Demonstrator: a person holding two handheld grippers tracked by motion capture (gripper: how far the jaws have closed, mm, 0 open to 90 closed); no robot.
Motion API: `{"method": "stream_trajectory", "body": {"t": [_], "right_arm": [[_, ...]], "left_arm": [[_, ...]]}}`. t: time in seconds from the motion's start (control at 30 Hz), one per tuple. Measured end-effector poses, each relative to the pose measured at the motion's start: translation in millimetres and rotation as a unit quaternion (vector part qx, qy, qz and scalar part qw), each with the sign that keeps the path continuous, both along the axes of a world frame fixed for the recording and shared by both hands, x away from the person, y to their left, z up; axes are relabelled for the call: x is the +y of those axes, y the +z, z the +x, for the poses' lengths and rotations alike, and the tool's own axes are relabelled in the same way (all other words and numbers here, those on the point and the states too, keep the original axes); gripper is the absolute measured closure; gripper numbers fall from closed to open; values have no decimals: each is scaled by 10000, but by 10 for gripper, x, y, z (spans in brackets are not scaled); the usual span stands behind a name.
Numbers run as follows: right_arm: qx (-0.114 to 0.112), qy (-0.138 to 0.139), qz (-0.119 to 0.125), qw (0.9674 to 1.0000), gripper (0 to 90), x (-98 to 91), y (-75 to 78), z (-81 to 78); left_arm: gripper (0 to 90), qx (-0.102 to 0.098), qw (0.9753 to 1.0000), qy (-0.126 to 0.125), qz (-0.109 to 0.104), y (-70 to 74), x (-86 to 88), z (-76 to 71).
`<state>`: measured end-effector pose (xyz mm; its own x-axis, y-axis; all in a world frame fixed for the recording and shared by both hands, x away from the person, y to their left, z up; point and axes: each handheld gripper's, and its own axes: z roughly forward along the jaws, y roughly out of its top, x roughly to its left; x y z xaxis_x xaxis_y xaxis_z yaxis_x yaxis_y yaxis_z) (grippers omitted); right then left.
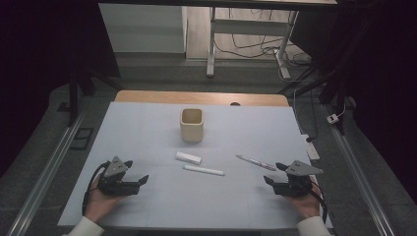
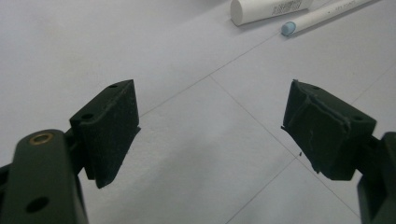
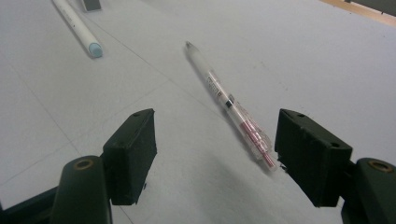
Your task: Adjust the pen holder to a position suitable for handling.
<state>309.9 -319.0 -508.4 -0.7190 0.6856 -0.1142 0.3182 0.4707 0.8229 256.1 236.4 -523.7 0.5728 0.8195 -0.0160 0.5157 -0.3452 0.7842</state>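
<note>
Clear pen (image 3: 227, 102) with pink-red grip lies flat on the white desk (image 1: 147, 128) just ahead of the right tool (image 3: 215, 156), near its right jaw, untouched; label print too small to read. Right tool: jaws wide apart, empty. Left tool (image 2: 210, 135): jaws wide apart, empty, resting low over the desk. White tube (image 2: 266, 8) with unreadable barcode label, blue-tipped white marker (image 2: 322, 14) beside it. Beige cup (image 1: 192, 125) upright farther back.
</note>
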Motion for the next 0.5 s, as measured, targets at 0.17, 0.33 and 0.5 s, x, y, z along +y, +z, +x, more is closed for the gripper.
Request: {"method": "stream_trajectory", "body": {"t": [0.17,0.33,0.5], "right_arm": [[26,10,-30,10000,292,12,-9,3],[24,16,-43,10000,297,31,-16,14],[50,31,-19,10000,297,36,-12,15]], "left_arm": [[185,19,10000,-1,25,-7,3,-4],[185,14,10000,12,34,-11,8,-10],[186,-26,10000,22,31,3,24,-17]]}}
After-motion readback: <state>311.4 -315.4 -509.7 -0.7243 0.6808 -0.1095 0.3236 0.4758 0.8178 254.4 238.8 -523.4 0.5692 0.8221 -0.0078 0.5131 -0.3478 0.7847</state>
